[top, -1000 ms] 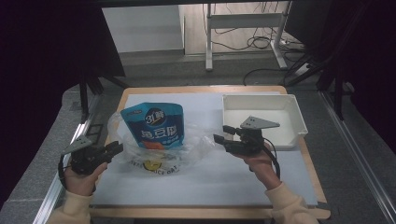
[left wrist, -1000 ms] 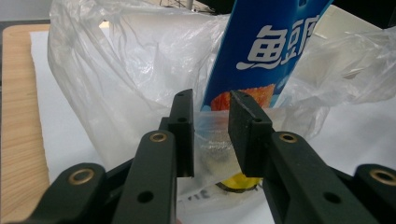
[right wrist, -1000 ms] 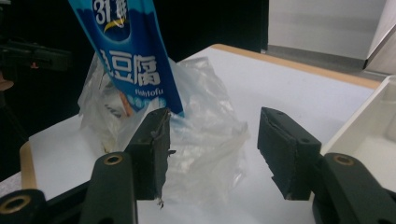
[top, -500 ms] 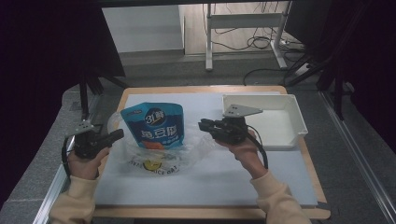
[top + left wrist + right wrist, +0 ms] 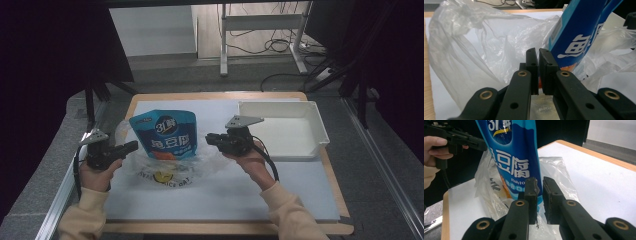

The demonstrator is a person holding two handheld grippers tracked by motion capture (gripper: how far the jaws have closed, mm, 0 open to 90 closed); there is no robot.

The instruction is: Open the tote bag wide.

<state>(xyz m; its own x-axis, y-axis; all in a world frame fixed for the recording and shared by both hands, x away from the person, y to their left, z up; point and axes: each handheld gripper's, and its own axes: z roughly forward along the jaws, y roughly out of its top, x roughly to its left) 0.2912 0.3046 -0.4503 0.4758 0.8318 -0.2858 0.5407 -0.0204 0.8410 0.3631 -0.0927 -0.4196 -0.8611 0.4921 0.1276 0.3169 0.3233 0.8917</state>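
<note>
A blue printed foil snack pouch (image 5: 166, 135) stands upright inside a crumpled clear plastic bag (image 5: 165, 167) on the white mat (image 5: 220, 197), left of centre, w/ an empty white rectangular plastic tray (image 5: 285, 131) at the mat's right. Left gripper (image 5: 131, 146) sits at the bag's left edge, jaws nearly together w/ a thin gap, film close around them; can't tell if they pinch it. Right gripper (image 5: 209, 136) is just right of the pouch, jaws also a narrow slit apart, bag film at the tips.

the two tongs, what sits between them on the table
In the high view, the blue pouch stands in the crumpled clear plastic bag, between the left tongs and the right tongs. Both sets point inward at it.
</note>
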